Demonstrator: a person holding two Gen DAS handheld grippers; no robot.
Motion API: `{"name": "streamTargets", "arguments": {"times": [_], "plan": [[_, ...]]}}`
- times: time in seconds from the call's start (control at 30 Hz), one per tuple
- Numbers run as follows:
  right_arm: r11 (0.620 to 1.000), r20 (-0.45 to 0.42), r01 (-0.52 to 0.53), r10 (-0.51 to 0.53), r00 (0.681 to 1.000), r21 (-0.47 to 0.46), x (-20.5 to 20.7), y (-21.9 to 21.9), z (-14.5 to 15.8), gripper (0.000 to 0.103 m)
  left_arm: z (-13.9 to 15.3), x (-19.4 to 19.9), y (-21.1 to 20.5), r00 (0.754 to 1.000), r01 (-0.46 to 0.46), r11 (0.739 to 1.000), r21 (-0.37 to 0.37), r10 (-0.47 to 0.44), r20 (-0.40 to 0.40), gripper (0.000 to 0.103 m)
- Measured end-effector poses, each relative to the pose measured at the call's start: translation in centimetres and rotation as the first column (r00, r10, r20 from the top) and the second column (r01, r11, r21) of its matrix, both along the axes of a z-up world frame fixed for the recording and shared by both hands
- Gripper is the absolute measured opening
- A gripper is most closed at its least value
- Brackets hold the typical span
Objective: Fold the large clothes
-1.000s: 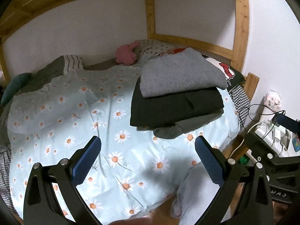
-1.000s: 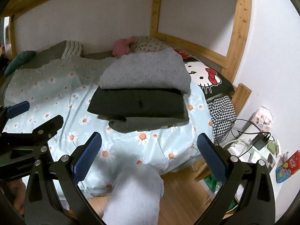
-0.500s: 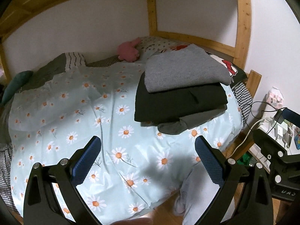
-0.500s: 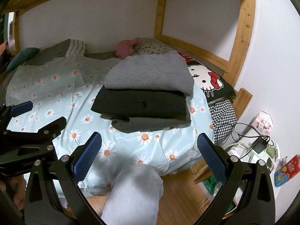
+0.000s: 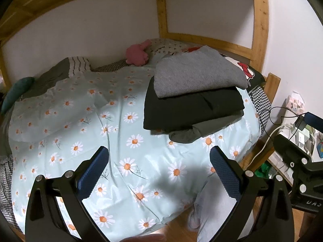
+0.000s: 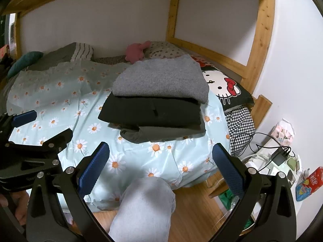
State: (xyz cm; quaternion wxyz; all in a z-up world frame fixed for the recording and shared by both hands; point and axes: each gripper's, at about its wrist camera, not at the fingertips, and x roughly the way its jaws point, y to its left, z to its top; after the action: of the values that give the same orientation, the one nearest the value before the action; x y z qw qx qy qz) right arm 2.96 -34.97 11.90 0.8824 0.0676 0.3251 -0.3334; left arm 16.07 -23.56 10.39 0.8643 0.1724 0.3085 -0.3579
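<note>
A stack of folded clothes lies on the daisy-print bed cover: a grey knit sweater on top, a black garment under it, a dark grey one at the bottom. My left gripper is open over the near part of the bed, short of the stack, with nothing between its blue pads. My right gripper is open too and empty, held back above the bed's edge and a person's knee. The left gripper also shows at the left of the right wrist view.
A Hello Kitty pillow, a pink plush toy and a dotted pillow lie by the wooden bed frame. A side table with cables and a charger stands at the right. Wood floor lies below.
Both grippers have drawn slightly back and up from the bed, so the stack sits a bit farther off. Both stay open and empty; the clothes have not moved.
</note>
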Motion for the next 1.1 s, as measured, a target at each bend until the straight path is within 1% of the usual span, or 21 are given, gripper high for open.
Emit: {"name": "streamTargets", "arguments": {"times": [0.37, 1.1], "plan": [[1.0, -0.001, -0.001, 0.001, 1.0, 0.001, 0.13, -0.24, 0.04, 0.1, -0.18, -0.17, -0.15, 1.0, 0.009, 1.0, 0.006, -0.009, 0.003, 0.098], [0.999, 0.003, 0.031, -0.031, 1.0, -0.017, -0.59, -0.12, 0.04, 0.1, -0.57, 0.48, 0.26, 1.0, 0.006, 1.0, 0.022, -0.007, 0.009, 0.098]]}}
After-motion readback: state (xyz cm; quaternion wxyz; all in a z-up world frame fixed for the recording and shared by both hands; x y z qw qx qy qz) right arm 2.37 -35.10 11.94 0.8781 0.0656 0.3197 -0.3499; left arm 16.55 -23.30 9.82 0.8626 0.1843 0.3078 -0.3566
